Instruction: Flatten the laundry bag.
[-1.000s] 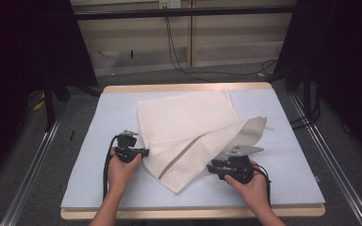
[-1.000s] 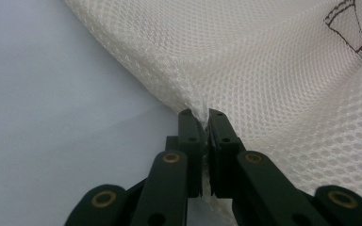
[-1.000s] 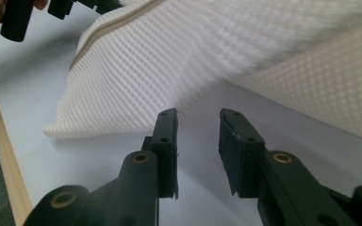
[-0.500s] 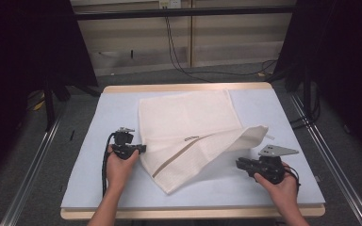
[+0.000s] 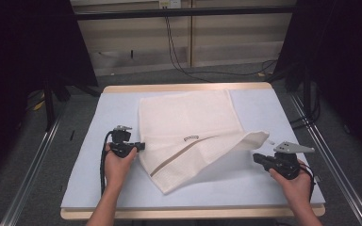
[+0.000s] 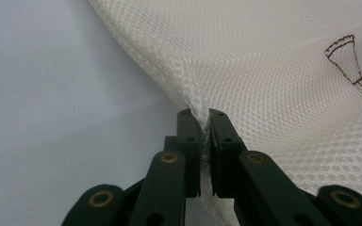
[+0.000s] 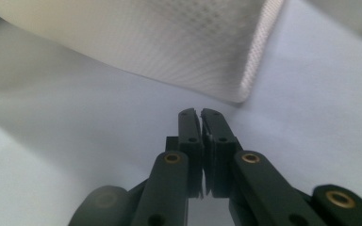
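Left hand-held gripper (image 6: 205, 113) pinches the mesh cloth (image 6: 283, 84) – right hand-held gripper (image 7: 200, 112) pressed together, empty; label (image 5: 190, 138) unreadable.

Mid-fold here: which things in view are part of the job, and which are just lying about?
In the job:
- white mesh cloth
- left gripper, shut on the cloth's edge
- right gripper, shut on nothing, short of the folded corner

Lying about:
- table, just the work surface
- cables on the floor behind

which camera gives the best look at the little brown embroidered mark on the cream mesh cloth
The left gripper view: the small brown embroidered mark is close and sharp there. In the high view it is tiny.
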Demonstrator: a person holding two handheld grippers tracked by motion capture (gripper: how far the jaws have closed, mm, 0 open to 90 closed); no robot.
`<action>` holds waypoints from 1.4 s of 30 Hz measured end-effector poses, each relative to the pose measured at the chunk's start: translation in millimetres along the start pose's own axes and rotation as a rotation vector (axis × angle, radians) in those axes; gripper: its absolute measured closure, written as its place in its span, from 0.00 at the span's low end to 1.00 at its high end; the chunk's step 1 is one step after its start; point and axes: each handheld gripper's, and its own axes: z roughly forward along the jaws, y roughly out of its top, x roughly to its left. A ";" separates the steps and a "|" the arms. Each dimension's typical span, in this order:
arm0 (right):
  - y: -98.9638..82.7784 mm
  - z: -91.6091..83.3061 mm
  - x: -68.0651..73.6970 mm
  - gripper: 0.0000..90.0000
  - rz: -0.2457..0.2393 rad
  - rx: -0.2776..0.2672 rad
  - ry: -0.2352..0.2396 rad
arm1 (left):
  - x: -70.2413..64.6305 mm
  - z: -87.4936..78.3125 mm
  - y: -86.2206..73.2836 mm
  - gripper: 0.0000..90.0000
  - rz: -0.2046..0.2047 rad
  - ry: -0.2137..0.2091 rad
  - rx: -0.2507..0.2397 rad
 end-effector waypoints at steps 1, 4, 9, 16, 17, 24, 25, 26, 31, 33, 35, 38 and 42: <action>-0.4 -0.6 -2.1 0.97 0.008 -0.001 -0.005 | 0.1 -0.4 0.2 0.94 -0.001 -0.003 -0.001; -2.6 -2.8 -10.6 0.96 0.012 -0.004 -0.035 | 0.7 -0.4 0.3 0.90 0.004 -0.006 0.000; -4.3 -2.5 -15.4 0.93 -0.003 0.008 -0.060 | 2.5 -3.6 -0.9 0.75 -0.009 -0.003 -0.032; -1.3 -4.0 -22.5 0.86 -0.011 -0.017 -0.085 | -0.8 -16.9 -4.4 0.51 -0.026 -0.044 -0.056; -1.3 -4.0 -22.5 0.86 -0.011 -0.017 -0.085 | -0.8 -16.9 -4.4 0.51 -0.026 -0.044 -0.056; 0.8 -2.8 -30.1 0.86 0.004 -0.035 -0.093 | -6.2 -19.8 -13.3 0.50 -0.037 -0.083 -0.006; 1.4 -2.1 -30.7 0.86 0.000 -0.037 -0.090 | -8.0 -19.6 -14.9 0.49 -0.051 -0.093 -0.004; 2.4 -1.9 -30.3 0.87 0.001 -0.035 -0.084 | -9.7 -19.8 -16.5 0.48 -0.048 -0.090 0.001; 7.0 0.9 -25.7 0.86 -0.010 -0.046 -0.061 | -17.4 -19.3 -23.2 0.59 -0.052 -0.092 0.051; 7.2 2.1 -24.1 0.86 -0.012 -0.047 -0.050 | -19.0 -17.3 -24.8 0.71 -0.031 -0.079 0.082; 7.7 1.9 -22.5 0.86 -0.012 -0.047 -0.047 | -18.7 -14.3 -25.4 0.90 -0.011 -0.078 0.127; 7.6 2.1 -22.2 0.86 -0.018 -0.044 -0.051 | -13.2 -16.1 -22.0 1.00 -0.019 -0.083 0.143; 5.3 2.6 -22.8 0.84 -0.012 -0.026 -0.049 | -2.9 -21.1 -15.5 1.00 -0.022 -0.034 0.119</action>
